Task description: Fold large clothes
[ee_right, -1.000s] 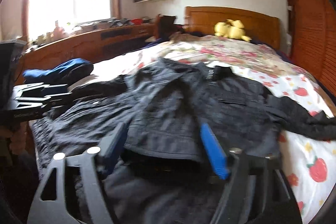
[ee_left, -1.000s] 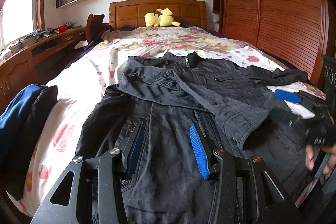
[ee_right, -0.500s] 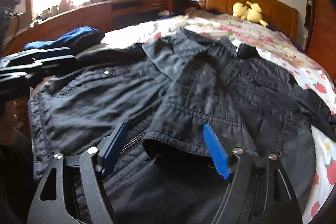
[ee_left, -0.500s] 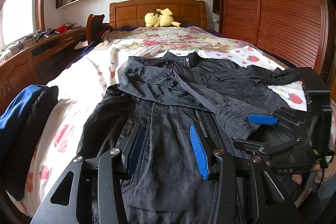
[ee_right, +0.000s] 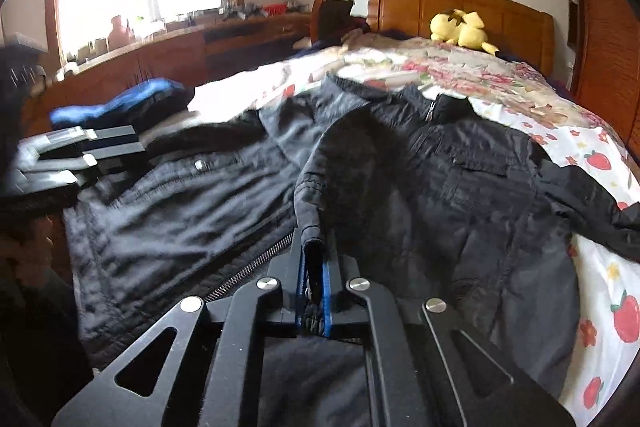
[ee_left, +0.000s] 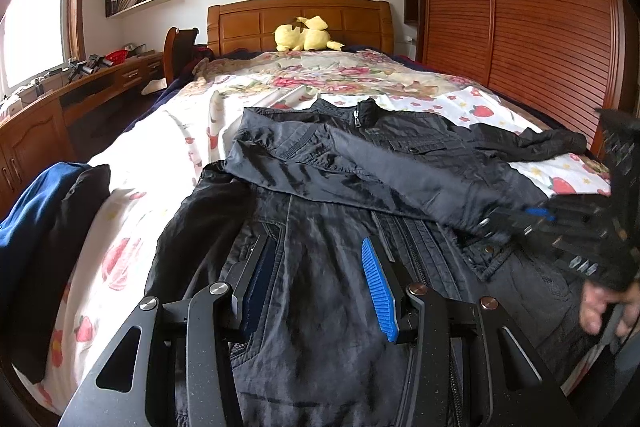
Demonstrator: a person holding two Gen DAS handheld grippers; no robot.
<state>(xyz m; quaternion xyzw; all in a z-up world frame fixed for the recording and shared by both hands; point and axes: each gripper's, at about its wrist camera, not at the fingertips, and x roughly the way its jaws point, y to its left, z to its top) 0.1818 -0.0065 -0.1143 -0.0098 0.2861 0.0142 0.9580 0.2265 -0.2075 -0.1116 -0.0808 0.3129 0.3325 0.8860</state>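
A black jacket (ee_left: 320, 227) lies face up on the bed, collar toward the headboard. Its left sleeve (ee_left: 360, 179) is folded across the chest. The other sleeve (ee_left: 532, 145) trails off to the right. In the right wrist view my right gripper (ee_right: 313, 291) is shut on the cuff (ee_right: 312, 227) of the folded sleeve, which is pinched between the blue pads. The same gripper (ee_left: 520, 217) shows blurred at the right of the left wrist view, held by a hand. My left gripper (ee_left: 320, 275) stands open low over the jacket's lower front, with fabric beneath its fingers.
The floral bedsheet (ee_left: 168, 147) surrounds the jacket. A blue and black pile of clothes (ee_left: 36, 211) sits at the bed's left edge. A yellow plush toy (ee_left: 306, 35) rests by the headboard. A wooden wardrobe (ee_left: 520, 27) lines the right side and a desk (ee_left: 80, 83) the left.
My right gripper came in over the folded sleeve's cuff and shut on it. The left gripper stayed where it was, still open.
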